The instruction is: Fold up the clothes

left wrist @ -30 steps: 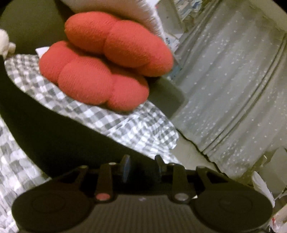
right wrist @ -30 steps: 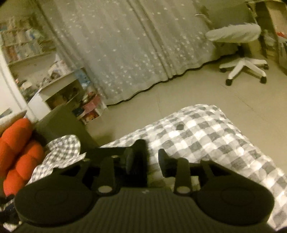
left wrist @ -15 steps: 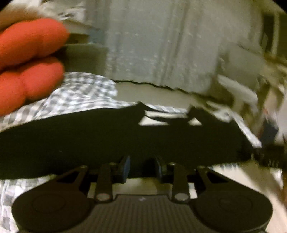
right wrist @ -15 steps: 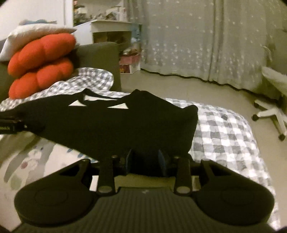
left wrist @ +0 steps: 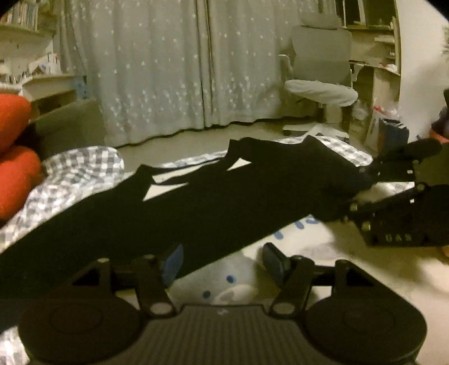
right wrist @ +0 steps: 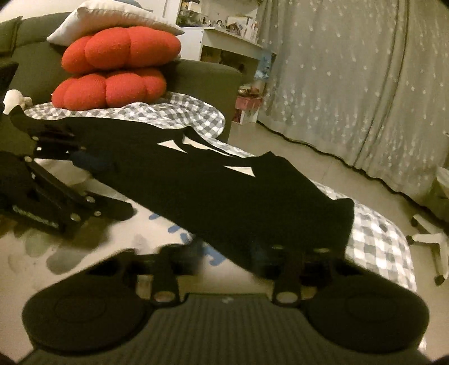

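A black garment (left wrist: 213,202) lies spread flat on the bed; it also shows in the right wrist view (right wrist: 213,185). My left gripper (left wrist: 221,259) is open at its near edge, the garment lying over the left finger (left wrist: 172,259). My right gripper (right wrist: 238,258) is open at the garment's other end, fingers low and blurred, one under the cloth edge. The right gripper also shows in the left wrist view (left wrist: 364,191), the left gripper in the right wrist view (right wrist: 84,168).
A grey checked blanket (right wrist: 376,235) and a pale printed sheet (left wrist: 322,252) cover the bed. Two red cushions (right wrist: 112,70) and a white pillow (right wrist: 106,16) sit on a dark sofa. A white office chair (left wrist: 322,84), curtains and shelves stand beyond.
Both grippers have let go of the black garment and opened. The garment, held up and swung round before, now lies flat on the bed.
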`<state>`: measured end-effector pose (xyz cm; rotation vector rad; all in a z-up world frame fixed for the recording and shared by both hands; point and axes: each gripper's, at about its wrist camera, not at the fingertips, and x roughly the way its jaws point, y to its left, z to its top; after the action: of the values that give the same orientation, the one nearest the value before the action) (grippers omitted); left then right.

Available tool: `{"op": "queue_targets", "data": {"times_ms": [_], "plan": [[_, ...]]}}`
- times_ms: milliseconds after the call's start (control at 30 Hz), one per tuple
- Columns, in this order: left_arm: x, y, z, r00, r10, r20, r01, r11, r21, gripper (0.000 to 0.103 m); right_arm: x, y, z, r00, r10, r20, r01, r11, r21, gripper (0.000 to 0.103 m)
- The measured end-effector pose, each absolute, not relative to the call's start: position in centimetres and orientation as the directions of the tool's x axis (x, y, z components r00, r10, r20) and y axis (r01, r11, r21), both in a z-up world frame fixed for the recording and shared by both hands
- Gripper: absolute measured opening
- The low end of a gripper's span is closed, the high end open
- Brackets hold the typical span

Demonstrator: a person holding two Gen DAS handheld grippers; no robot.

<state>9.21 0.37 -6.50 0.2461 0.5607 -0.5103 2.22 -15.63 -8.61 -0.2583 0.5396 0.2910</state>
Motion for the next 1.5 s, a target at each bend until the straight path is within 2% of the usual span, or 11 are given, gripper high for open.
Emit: {"op": "queue_targets", "data": {"times_ms": [67,133,333,500,567,633,667,833,967,1167,1500], "plan": [[9.1,0.3,-6.4,0.741,-0.379,-0.555,0.512,0.853,0.1,0.029,2.2,-15.7,-8.4,0.822,0.207,-0.531,-0.341,0.925,-0.168,0.006],[8.9,0.6,-6.2,0.746,-0.383,-0.544,0.509,0.855,0.096,0.01,1.9,-16.0,-8.1,0.82,0.224,-0.527,-0.354,0.922,-0.158,0.005],[8.5,0.8,-5.7,0.729,-0.406,-0.55,0.547,0.83,0.112,0.004,1.5,-16.4,-7.6,0.778,0.267,-0.569,-0.406,0.905,-0.131,0.005],[8.2,1.0,-5.9,0.699,-0.414,-0.583,0.582,0.803,0.127,0.013,1.7,-16.5,-7.8,0.745,0.284,-0.603,-0.423,0.901,-0.097,0.015],[7.9,1.3,-5.5,0.69,-0.426,-0.585,0.592,0.798,0.118,0.031,1.7,-16.8,-7.5,0.737,0.295,-0.608,-0.424,0.902,-0.076,0.02],[7.5,1.7,-5.2,0.682,-0.445,-0.58,0.601,0.793,0.099,0.045,1.5,-17.3,-7.1,0.739,0.309,-0.599,-0.418,0.907,-0.048,0.034],[7.3,2.0,-5.1,0.683,-0.451,-0.574,0.602,0.793,0.093,0.046,1.4,-17.7,-6.9,0.747,0.315,-0.585,-0.408,0.913,-0.029,0.042],[7.4,3.7,-4.6,0.727,-0.424,-0.541,0.537,0.842,0.061,0.058,1.8,-19.9,-6.4,0.795,0.298,-0.528,-0.308,0.949,0.071,0.042],[7.9,5.6,-4.4,0.777,-0.368,-0.51,0.439,0.898,0.021,0.071,2.7,-20.5,-7.3,0.794,0.218,-0.568,-0.221,0.973,0.064,0.042],[8.8,9.1,-4.0,0.849,-0.211,-0.484,0.235,0.972,-0.011,0.081,2.5,-19.9,-7.0,0.792,0.181,-0.583,-0.206,0.978,0.024,0.05],[10.0,15.2,-4.1,0.857,0.232,-0.459,-0.221,0.972,0.078,0.086,3.1,-18.2,-6.4,0.814,0.166,-0.556,-0.191,0.982,0.014,0.057]]}}
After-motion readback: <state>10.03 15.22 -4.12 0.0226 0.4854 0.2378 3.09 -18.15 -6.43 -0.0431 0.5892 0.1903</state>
